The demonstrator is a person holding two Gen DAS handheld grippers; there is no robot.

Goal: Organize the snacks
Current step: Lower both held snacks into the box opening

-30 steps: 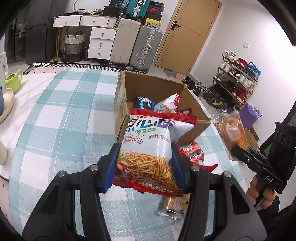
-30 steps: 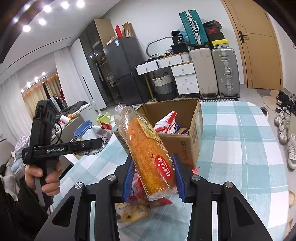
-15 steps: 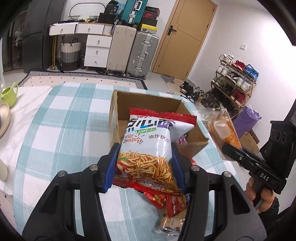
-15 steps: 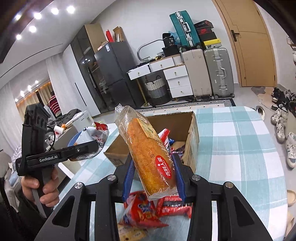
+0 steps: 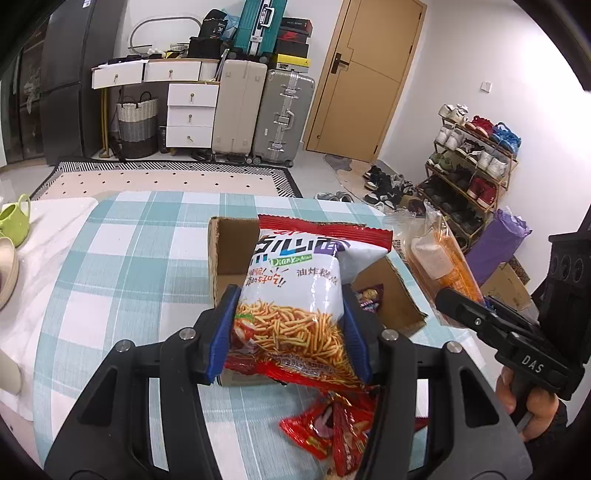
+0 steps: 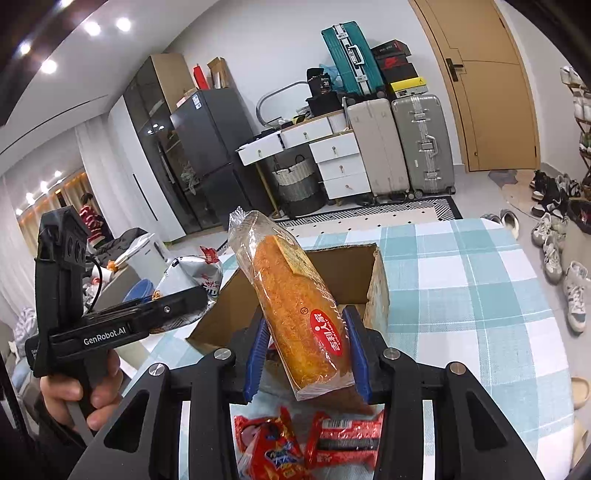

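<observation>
Both hand-held grippers nearer the cardboard box (image 5: 229, 258) rim, left (image 5: 288, 332) clenched on chip bag (image 5: 295, 288), right (image 6: 306, 354) on bread (image 6: 295, 302).

Bright, even indoor light, mostly from ceiling spotlights (image 6: 92, 27) up around 10 o'clock in the right wrist view. Soft shadows only. Bit of glare on the shiny snack bag (image 5: 295, 295). Heavy fisheye bending plus black vignette at every corner. Pretty sharp overall.

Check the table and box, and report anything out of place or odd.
Loose red snack packs lie on the table in front of the cardboard box, not yet packed. The chip bag and bread are held upright. Nothing spilled or torn.
</observation>
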